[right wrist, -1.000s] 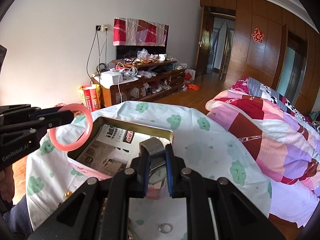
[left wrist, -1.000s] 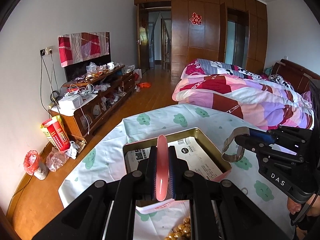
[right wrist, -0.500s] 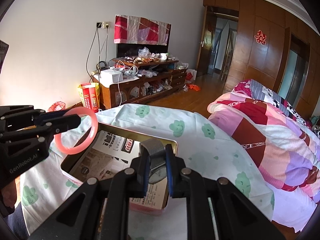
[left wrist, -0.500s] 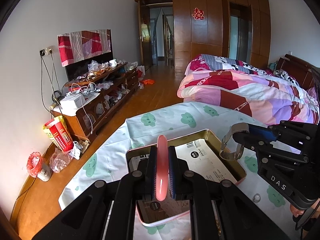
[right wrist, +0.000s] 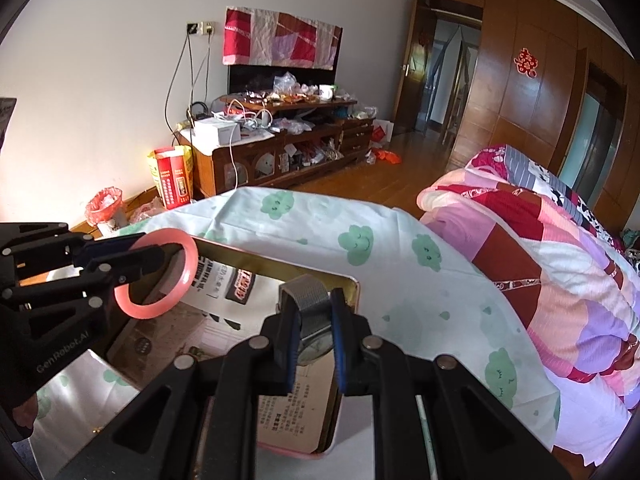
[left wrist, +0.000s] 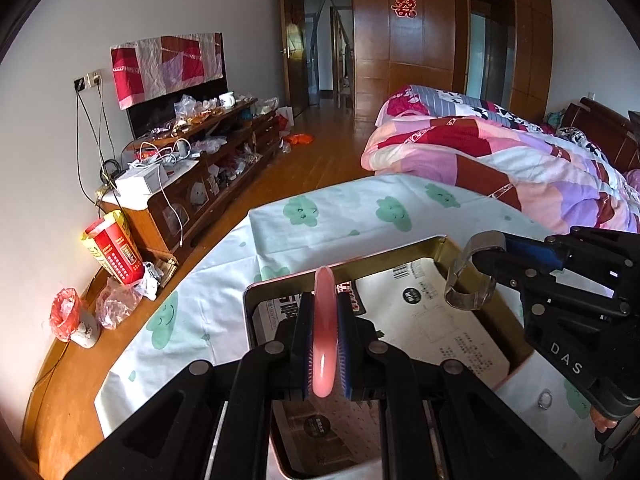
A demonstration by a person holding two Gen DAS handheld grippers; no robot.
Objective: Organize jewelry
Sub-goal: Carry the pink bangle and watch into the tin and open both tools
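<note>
Both claws lowered nearer the tin (left wrist: 256, 312), ring (left wrist: 545, 399) alongside.

Open tin (left wrist: 436, 241) below (seemingly paper-lined)

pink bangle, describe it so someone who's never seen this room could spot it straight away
Start at the table under the white cloth with green clouds, then find the open gold-rimmed tin lined with printed paper. Above the tin's left side, the left gripper has its jaws shut on the pink bangle. It is a smooth, glossy closed ring, unlike the grey mesh-strap watch held beside it.
</note>
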